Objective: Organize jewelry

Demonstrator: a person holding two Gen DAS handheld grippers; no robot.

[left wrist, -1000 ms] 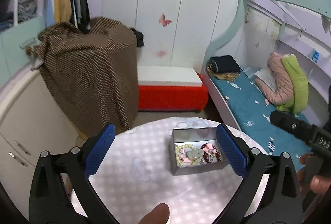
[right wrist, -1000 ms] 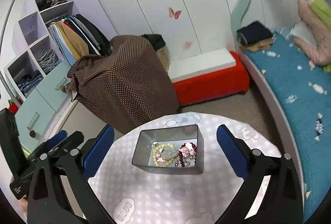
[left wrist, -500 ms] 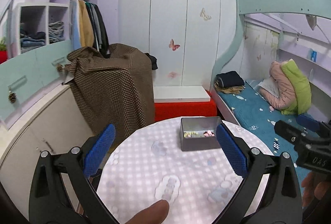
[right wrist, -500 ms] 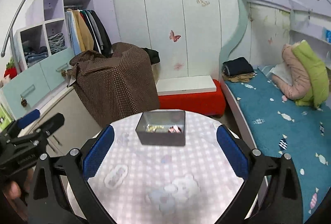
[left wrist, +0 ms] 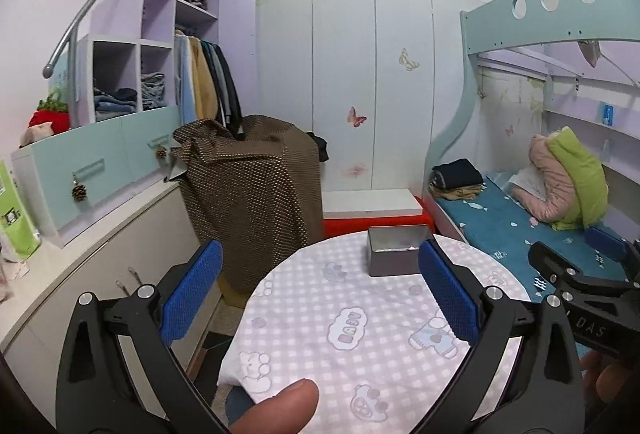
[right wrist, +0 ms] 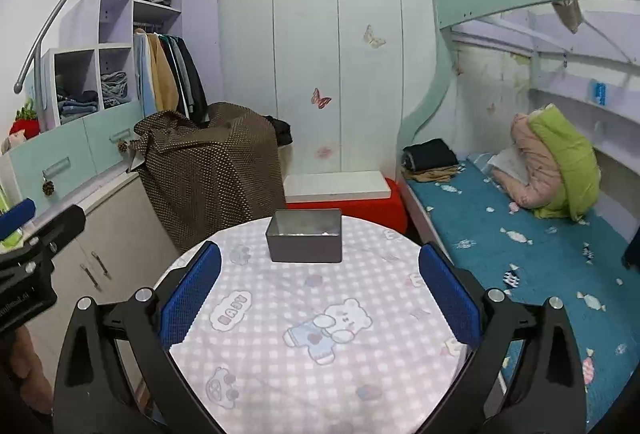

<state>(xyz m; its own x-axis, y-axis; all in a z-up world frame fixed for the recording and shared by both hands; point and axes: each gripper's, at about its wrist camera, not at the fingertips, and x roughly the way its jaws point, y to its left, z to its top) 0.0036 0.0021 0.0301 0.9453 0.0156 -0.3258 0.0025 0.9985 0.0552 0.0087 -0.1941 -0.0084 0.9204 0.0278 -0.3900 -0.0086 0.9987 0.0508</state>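
Note:
A grey metal box (left wrist: 394,250) stands at the far edge of the round table (left wrist: 360,334) with a checked cloth; it also shows in the right wrist view (right wrist: 305,241). Its contents are mostly hidden behind the near wall at this low angle. My left gripper (left wrist: 320,294) is open and empty, held back over the near part of the table. My right gripper (right wrist: 320,294) is open and empty, also well short of the box. The right gripper's body shows at the right edge of the left wrist view (left wrist: 592,294).
A brown dotted cloth covers furniture (left wrist: 252,201) left of the table. A red and white bench (left wrist: 372,213) stands behind it. A bed with a teal cover (right wrist: 520,234) lies to the right. Cabinets (left wrist: 100,234) line the left wall.
Both grippers have pulled back and down from above the box. The view into the box with the beads is lost; now only its side shows. Both stay open.

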